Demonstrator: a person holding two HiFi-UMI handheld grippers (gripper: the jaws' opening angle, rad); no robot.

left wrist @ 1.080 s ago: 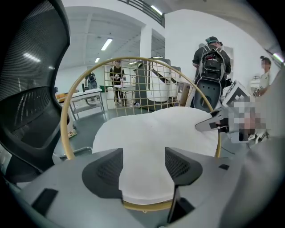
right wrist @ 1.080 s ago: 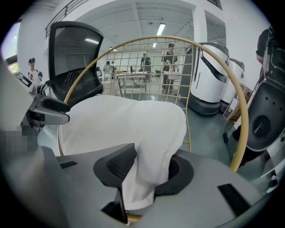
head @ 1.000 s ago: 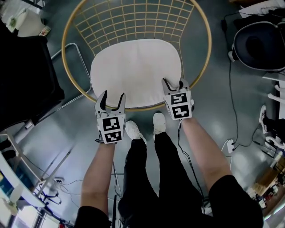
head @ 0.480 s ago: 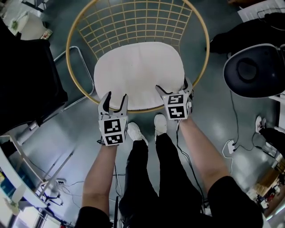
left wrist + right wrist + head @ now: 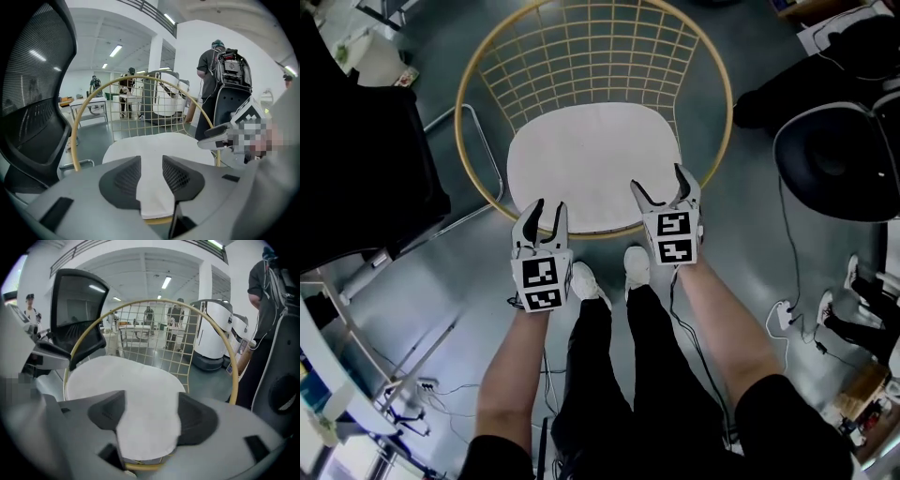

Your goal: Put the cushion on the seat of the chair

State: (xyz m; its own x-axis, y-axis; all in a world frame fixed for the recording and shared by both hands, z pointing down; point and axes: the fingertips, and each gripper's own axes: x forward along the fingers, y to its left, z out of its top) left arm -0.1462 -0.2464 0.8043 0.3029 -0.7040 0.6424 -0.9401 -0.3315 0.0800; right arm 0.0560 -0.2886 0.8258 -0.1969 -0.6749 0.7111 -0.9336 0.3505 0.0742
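Note:
The white oval cushion (image 5: 591,159) lies flat on the seat of the round gold wire chair (image 5: 461,122). My left gripper (image 5: 547,208) hovers over the chair's front rim at the left. Its jaws are closing with nothing between them. My right gripper (image 5: 658,183) hangs above the cushion's front right edge, its jaws wider, also closing on nothing. In the left gripper view the cushion (image 5: 154,145) shows beyond the left gripper (image 5: 151,176), apart from the pads. In the right gripper view the cushion (image 5: 126,380) lies below the right gripper (image 5: 147,416), untouched.
A black mesh office chair (image 5: 356,141) stands close at the left, another black chair (image 5: 834,159) at the right. The person's white shoes (image 5: 581,277) are just before the gold rim. Cables and a power strip (image 5: 780,309) lie on the grey floor. A person (image 5: 215,70) stands behind.
Both grippers have lifted off the cushion's front edge. The right jaws let go of the edge and spread wide, then narrowed a little. The left jaws have narrowed.

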